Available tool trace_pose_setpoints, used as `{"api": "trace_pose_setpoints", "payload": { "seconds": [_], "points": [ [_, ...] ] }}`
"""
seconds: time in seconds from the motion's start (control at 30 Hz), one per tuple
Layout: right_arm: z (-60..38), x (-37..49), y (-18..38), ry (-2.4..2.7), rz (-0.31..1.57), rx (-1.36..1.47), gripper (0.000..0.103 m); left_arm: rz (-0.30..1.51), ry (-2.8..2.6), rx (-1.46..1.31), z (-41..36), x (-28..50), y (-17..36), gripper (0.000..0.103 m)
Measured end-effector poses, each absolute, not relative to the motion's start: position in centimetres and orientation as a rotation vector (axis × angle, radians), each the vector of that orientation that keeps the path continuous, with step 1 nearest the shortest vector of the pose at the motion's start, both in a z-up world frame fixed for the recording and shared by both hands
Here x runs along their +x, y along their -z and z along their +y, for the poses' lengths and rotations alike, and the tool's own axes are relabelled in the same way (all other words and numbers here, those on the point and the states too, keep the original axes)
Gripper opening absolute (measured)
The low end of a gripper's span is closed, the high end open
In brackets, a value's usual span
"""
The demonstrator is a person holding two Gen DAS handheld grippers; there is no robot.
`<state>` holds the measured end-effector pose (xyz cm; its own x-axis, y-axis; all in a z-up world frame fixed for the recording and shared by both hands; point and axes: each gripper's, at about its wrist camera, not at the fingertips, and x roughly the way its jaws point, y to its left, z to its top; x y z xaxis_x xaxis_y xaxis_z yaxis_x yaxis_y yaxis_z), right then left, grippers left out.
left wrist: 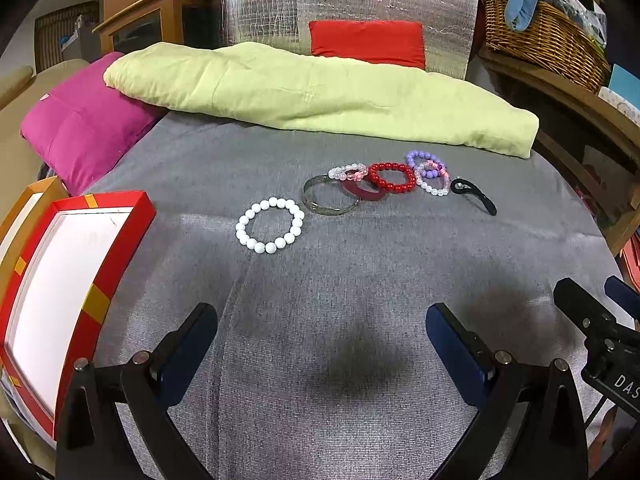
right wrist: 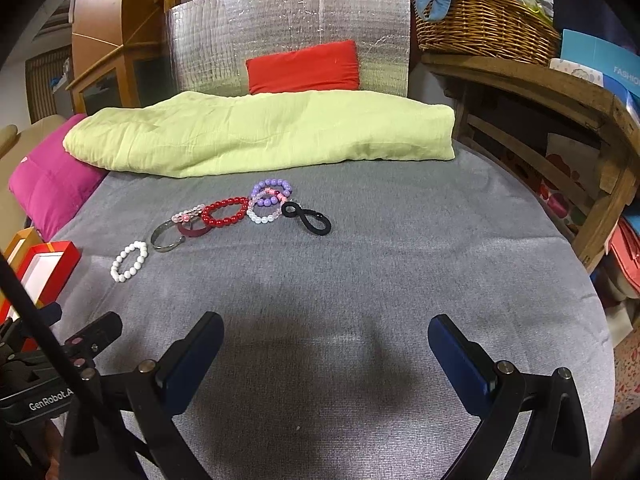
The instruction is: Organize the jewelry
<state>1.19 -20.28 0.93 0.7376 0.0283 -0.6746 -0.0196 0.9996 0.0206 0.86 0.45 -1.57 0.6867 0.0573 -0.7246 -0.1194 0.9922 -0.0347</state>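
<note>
Grey cloth-covered surface (left wrist: 320, 280) under dim light, green folded blanket (left wrist: 312, 92) and pink cushion (left wrist: 80, 136) at the far edge. Left claw (left wrist: 322, 334) spread wide, empty, hovering over bare cloth. Right claw (right wrist: 326, 342) likewise wide apart, gripping nothing. White bead bracelet (left wrist: 270, 225) alone, nearest the red box (left wrist: 100, 280) at left. Beyond it, silver bangle (left wrist: 330, 199), dark red band (left wrist: 362, 192), red bead bracelet (left wrist: 392, 177), clear-pink and purple bead bracelets (left wrist: 428, 168) overlapping in a row. Black hair tie (left wrist: 474, 195) at the right end.
</note>
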Motion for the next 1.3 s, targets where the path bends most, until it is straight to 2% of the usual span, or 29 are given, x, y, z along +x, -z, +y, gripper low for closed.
{"api": "trace_pose_setpoints", "payload": {
  "seconds": [1.3],
  "points": [
    [-20.19, 1.28, -0.53, -0.026, 0.753, 0.008, 0.103, 0.814, -0.107, -0.09, 0.65, 0.92, 1.82, 0.103]
  ]
}}
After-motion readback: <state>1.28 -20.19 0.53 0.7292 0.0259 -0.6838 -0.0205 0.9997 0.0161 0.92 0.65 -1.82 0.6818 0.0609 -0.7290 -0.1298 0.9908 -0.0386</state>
